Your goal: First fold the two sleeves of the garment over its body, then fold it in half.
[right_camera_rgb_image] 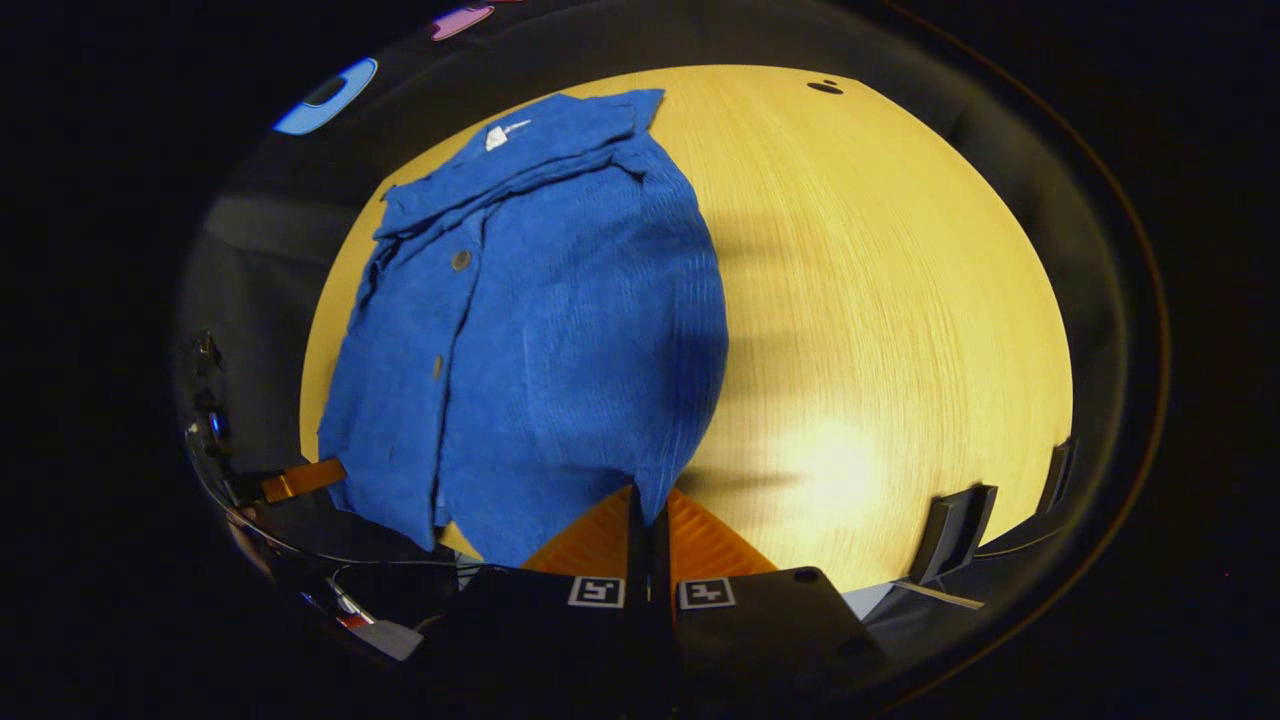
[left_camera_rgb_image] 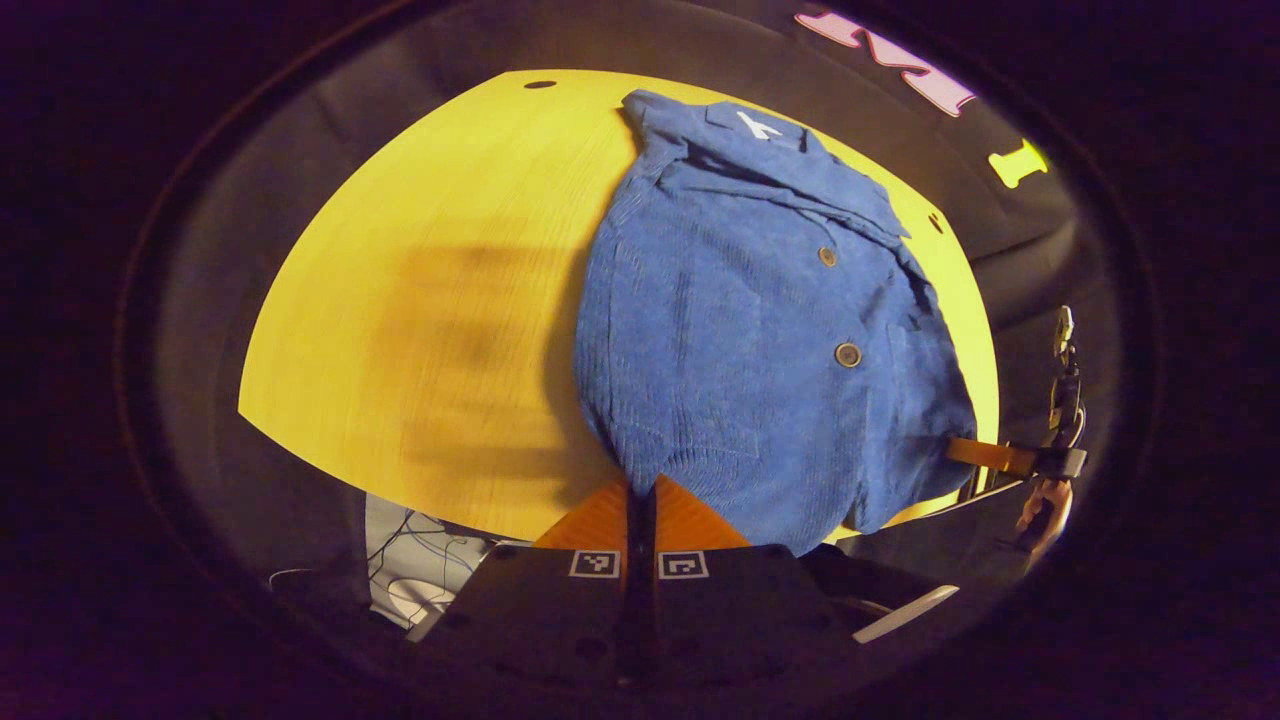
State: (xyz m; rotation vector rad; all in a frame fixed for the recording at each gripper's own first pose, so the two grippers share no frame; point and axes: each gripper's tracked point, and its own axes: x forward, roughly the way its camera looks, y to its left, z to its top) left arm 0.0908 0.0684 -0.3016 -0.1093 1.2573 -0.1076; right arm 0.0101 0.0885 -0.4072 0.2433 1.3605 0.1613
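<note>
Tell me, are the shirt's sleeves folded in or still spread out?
Folded in: the blue shirt lies as a narrow shape on the table, no sleeves sticking out.

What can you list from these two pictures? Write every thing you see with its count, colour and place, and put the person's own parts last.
Garment: one, blue, lying on the table, hem toward the grippers.
Buttons: two plain to see, brownish, down the garment's front.
Table: one, yellow wood grain, under the garment.
Cables: a few, pale, below the table's near edge.
Left gripper: one, shut on the garment's hem.
Right gripper: one, shut on the garment's hem.
Hand: one, at the right edge of the left gripper view.
</note>
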